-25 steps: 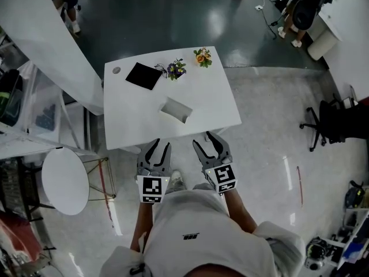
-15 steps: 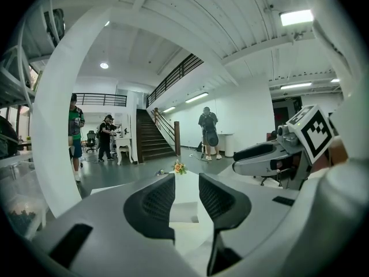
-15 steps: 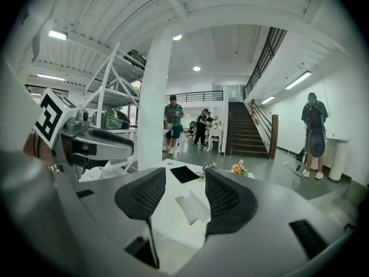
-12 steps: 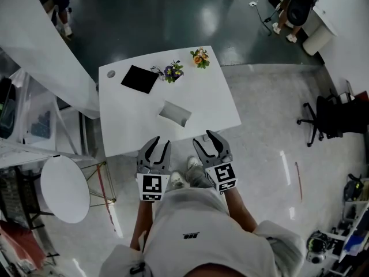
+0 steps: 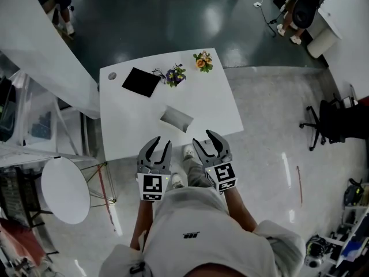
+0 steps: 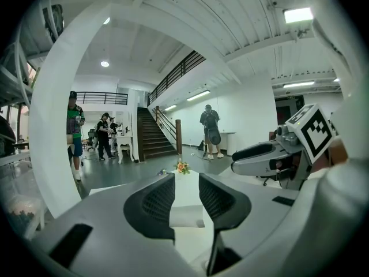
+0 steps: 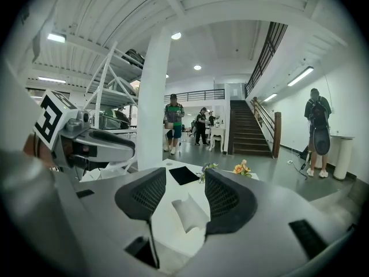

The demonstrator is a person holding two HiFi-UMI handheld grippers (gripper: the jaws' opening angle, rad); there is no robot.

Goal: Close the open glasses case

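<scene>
An open white glasses case [image 5: 176, 119] lies near the middle of a white table [image 5: 127, 131], its lid raised. The case [image 7: 188, 211] shows between the right gripper's jaws, and the case [image 6: 187, 216] also lies beyond the left gripper's jaws. My left gripper [image 5: 155, 146] hovers just short of the table's near edge, open and empty. Beside it my right gripper [image 5: 210, 139] is open too, holding nothing. Both are well short of the case.
A black square pad [image 5: 140, 81], a purple flower sprig [image 5: 175, 74] and an orange flower sprig [image 5: 202, 61] lie at the table's far side. A round white side table [image 5: 64, 186] stands to the left. A white pillar [image 7: 154, 97] and several people stand beyond.
The table and case have shifted slightly nearer and to the right in the head view. Both grippers stay open in the same pose.
</scene>
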